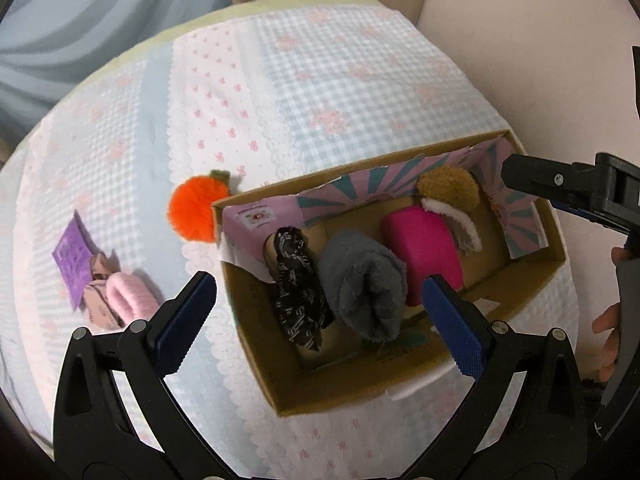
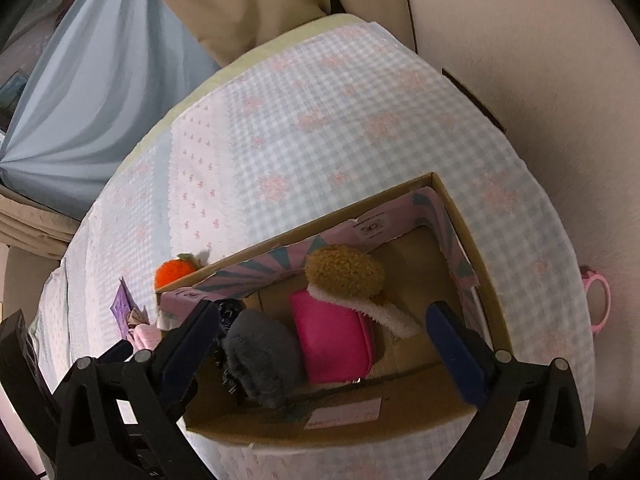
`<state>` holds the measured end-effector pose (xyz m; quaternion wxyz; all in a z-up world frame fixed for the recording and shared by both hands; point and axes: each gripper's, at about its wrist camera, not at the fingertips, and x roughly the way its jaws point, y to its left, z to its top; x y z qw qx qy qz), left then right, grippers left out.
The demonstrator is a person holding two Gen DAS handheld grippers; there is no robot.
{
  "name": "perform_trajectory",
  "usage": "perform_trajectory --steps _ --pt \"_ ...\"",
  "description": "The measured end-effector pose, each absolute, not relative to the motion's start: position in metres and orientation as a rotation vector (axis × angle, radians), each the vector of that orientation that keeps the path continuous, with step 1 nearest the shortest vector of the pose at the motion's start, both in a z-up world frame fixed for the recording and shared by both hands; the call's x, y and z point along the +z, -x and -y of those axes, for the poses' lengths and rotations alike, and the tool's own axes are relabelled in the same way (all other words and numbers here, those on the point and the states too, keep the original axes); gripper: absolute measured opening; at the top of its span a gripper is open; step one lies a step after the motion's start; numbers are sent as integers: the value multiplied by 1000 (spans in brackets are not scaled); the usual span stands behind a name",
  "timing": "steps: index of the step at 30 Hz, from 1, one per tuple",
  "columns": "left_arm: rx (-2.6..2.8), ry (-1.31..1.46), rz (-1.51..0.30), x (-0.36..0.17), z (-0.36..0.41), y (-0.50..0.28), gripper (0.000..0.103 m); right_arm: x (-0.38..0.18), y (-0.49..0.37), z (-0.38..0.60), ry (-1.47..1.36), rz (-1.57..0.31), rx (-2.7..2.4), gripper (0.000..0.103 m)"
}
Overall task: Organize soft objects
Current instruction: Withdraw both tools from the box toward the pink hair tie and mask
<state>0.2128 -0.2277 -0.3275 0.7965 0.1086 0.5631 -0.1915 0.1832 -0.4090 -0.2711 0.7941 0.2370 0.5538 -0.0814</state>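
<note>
Here both claws gape wide and empty, left claw (image 1: 320, 320) and right claw (image 2: 320, 344), over the cardboard box (image 1: 280, 384) on the bed. Inside lie a grey plush (image 1: 364, 284), pink pouch (image 1: 420, 248) and brown slipper (image 1: 450, 192); an orange pompom (image 1: 192, 212) sits outside at ten o'clock.

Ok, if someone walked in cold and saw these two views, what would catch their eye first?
Probably the open brown cardboard box on the checked bedspread, with a hot pink pouch at its middle between a fuzzy grey roll and a brown fleecy slipper. Next, the bright orange furry pompom resting against the box's outside corner. Both the left gripper and the right gripper hang open above, holding nothing.
</note>
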Motion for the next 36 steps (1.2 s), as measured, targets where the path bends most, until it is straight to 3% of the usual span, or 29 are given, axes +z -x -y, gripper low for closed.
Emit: perform_trajectory --steps 25,36 --pt "-329 -154 -957 -154 159 -125 102 -93 -77 337 -154 -1001 -166 103" --pt "-194 -90 -892 -117 107 -80 102 -75 -68 308 -34 -981 -80 103"
